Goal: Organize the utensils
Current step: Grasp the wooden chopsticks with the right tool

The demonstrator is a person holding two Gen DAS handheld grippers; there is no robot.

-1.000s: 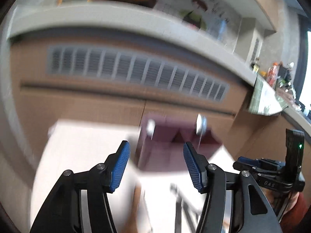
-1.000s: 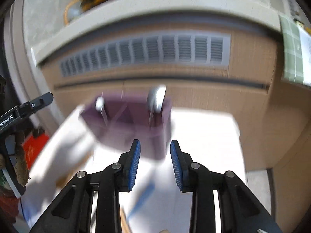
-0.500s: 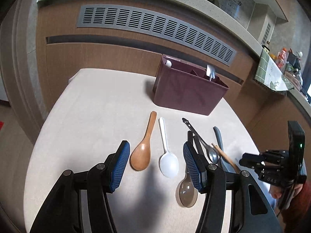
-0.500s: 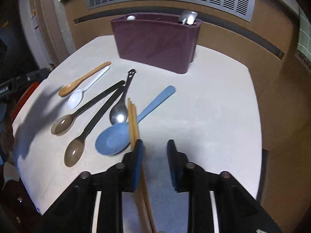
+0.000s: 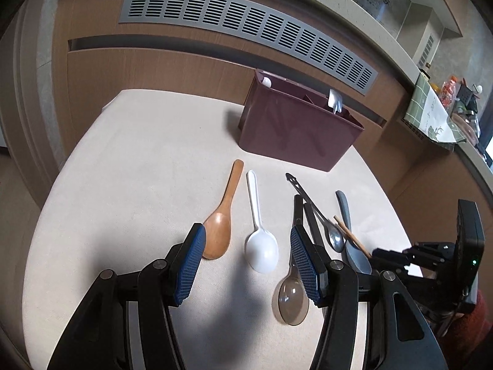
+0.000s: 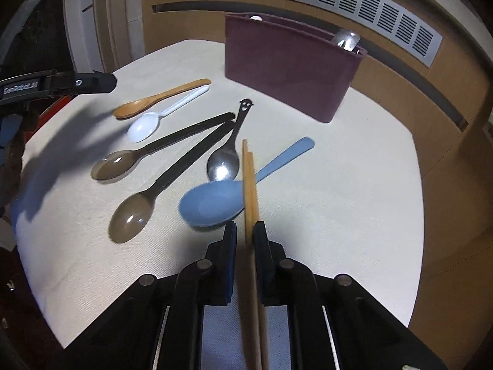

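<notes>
Toward the far edge of the round beige-covered table stands 1 maroon plastic utensil caddy, rectangular and divided inside, with 1 metal utensil end poking up at its right end and 1 small white tip at its left; this is presumably where the loose pieces are meant to go.

Loose stock, fanned across the near half of the table with bowls toward the near edge and handles toward the caddy:
- 1 wooden spoon, leftmost.
- 1 white plastic spoon, just beside it.
- 2 translucent brown plastic spoons with dark handles, side by side.
- 1 metal spoon with a smiley cut-out handle.
- 1 pale blue plastic spoon, handle angled toward the table's right edge.
- 1 pair of wooden chopsticks, lying across the blue spoon's bowl.

Right gripper: jaws narrow and closing, the chopsticks running between the pads; full pinch cannot be confirmed. Approached along their length, likely so both sticks lift together as 1 bundle.

Left gripper: jaws wide, holding nothing, poised above the wooden and white spoons, probably lined up for 1 of them.
</notes>
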